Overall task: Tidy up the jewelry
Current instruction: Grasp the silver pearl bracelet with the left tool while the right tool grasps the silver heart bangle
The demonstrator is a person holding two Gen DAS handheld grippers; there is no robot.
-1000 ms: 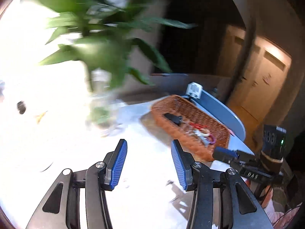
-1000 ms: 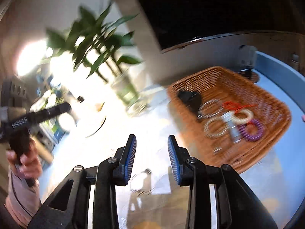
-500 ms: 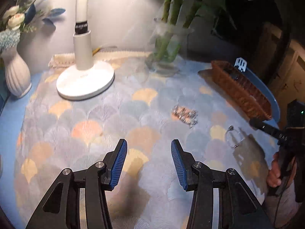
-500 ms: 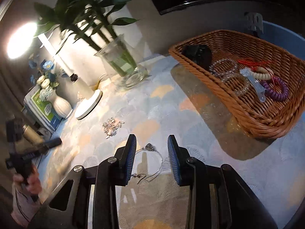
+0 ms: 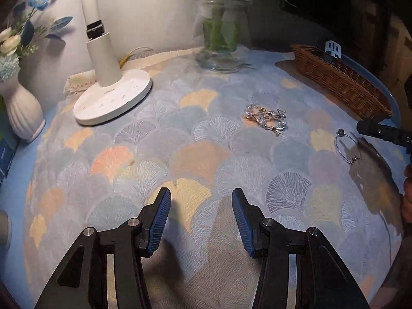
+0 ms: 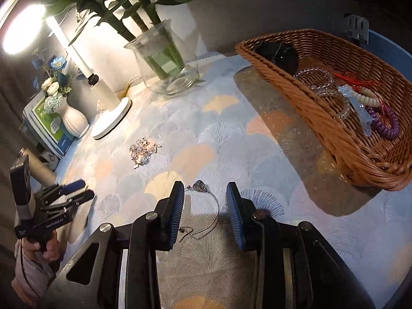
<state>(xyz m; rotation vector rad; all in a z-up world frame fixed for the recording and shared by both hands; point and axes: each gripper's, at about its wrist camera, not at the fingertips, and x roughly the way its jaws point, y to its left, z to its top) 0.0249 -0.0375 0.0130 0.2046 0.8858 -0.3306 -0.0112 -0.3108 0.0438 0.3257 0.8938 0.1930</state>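
A thin silver wire bangle [image 6: 206,206] with a small charm lies on the patterned cloth between the fingers of my open right gripper [image 6: 204,198]; it also shows in the left wrist view [image 5: 346,145]. A crystal bead bracelet [image 5: 267,118] lies in a heap mid-table, also in the right wrist view [image 6: 143,150]. The wicker basket [image 6: 342,134] at the right holds bead bracelets, a purple coil, a clip and a dark object. My left gripper [image 5: 200,207] is open and empty over the cloth; it shows in the right wrist view [image 6: 74,190].
A white lamp base [image 5: 113,97], a glass vase with bamboo stalks [image 5: 222,36] and a white flower vase [image 5: 22,110] stand along the back. The basket [image 5: 340,79] is at the far right edge. A book [image 6: 50,123] lies at the left.
Both grippers have swung down from a blurred view of plant and basket to look at the table. My right gripper has come down around the wire bangle.
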